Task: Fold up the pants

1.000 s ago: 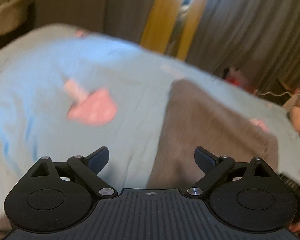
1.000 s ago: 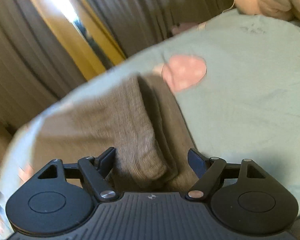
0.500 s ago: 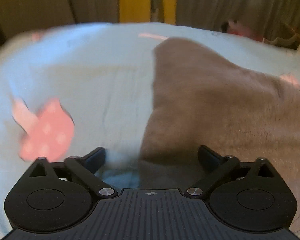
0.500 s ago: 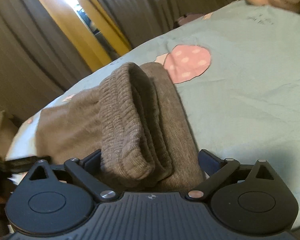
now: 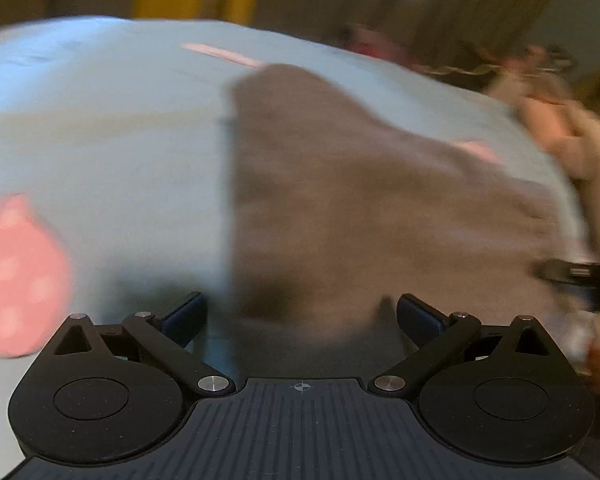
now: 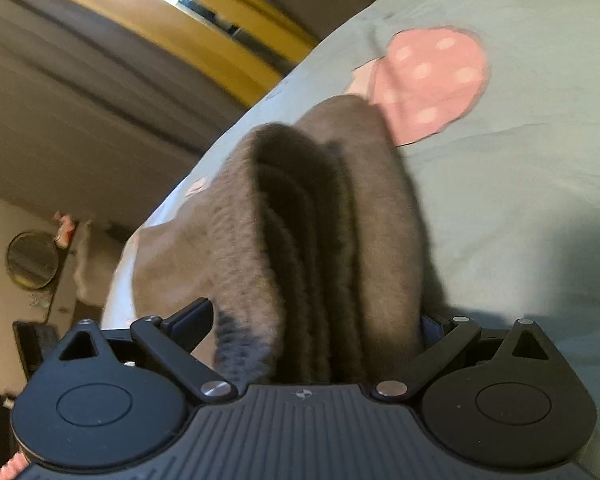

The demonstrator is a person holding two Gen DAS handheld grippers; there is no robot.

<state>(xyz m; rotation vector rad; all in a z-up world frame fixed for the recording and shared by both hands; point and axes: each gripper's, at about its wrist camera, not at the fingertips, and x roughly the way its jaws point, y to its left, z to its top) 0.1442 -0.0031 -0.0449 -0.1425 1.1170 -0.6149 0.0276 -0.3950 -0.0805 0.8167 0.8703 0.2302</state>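
Brown pants [image 5: 380,216] lie partly folded on the blue sheet [image 5: 112,140], thick ribbed layers between right gripper [image 6: 316,320] w/ jaws apart, left gripper [image 5: 300,312] also spread over near edge; final fold & tidy-up prob. left.

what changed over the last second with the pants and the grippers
The left gripper dropped closer over the pants' edge. The right gripper spread wide, the bunched cuff between its fingers, and tilted. Both are open; the pants stay on the blue sheet.

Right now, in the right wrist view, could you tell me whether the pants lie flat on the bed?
No, the pants stand bunched in upright folds on the bed.
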